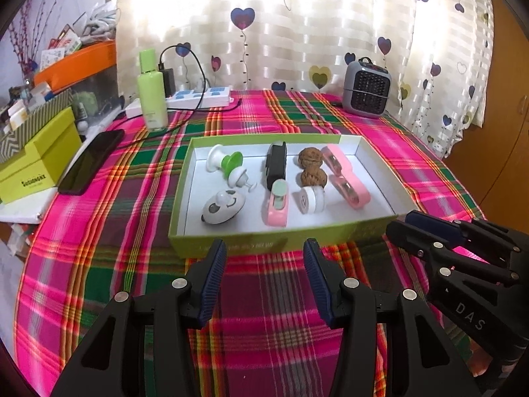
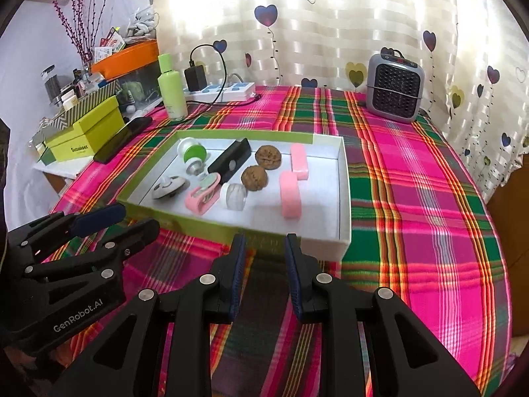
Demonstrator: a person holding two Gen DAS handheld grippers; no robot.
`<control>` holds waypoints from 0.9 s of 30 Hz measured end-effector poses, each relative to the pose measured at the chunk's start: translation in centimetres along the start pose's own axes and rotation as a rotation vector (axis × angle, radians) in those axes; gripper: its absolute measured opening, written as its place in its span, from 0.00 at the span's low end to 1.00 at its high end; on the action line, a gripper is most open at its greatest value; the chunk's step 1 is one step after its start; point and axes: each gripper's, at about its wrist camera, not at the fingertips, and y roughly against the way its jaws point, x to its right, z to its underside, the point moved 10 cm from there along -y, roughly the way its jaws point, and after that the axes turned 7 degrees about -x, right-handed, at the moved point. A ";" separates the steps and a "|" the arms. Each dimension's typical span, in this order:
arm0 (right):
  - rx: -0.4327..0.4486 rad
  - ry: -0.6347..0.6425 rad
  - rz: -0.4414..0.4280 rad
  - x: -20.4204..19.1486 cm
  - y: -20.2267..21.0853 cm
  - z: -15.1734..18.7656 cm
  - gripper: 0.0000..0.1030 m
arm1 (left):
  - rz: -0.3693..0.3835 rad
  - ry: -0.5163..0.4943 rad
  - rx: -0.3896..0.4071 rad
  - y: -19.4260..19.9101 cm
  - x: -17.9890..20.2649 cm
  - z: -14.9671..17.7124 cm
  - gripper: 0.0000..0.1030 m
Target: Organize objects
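Both your grippers are empty: left (image 1: 264, 248) jaws apart, right (image 2: 263, 243) nearly together. Pinch the walnuts (image 1: 310, 157) across the middle (hard, light, likely to roll).

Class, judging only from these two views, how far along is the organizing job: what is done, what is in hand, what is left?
Done: the small items, among them two walnuts and two pink cases, lie in rows inside the box. In hand: nothing; the left gripper and right gripper are both empty, in front of the box. Left: seemingly little; no loose small items show on the cloth nearby.
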 end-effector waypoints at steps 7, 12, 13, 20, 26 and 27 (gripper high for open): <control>-0.028 -0.018 0.010 0.0 -0.4 1.7 0.24 | -0.010 0.009 -0.030 -0.4 -0.2 1.8 0.46; -0.047 -0.017 0.022 -0.1 -0.8 2.5 0.24 | -0.023 0.012 -0.060 -1.2 -0.5 2.9 0.46; -0.049 -0.022 0.024 -0.1 -0.9 2.6 0.24 | -0.026 0.016 -0.064 -1.3 -0.6 3.0 0.46; -0.082 -0.044 0.072 0.8 -1.9 3.4 0.24 | -0.050 0.031 -0.086 -2.1 -1.2 3.7 0.46; -0.102 -0.050 0.096 1.2 -2.5 3.7 0.39 | -0.058 0.050 -0.103 -2.6 -1.6 3.8 0.46; -0.105 -0.051 0.094 1.2 -2.6 3.7 0.55 | -0.063 0.047 -0.105 -2.7 -1.6 3.8 0.47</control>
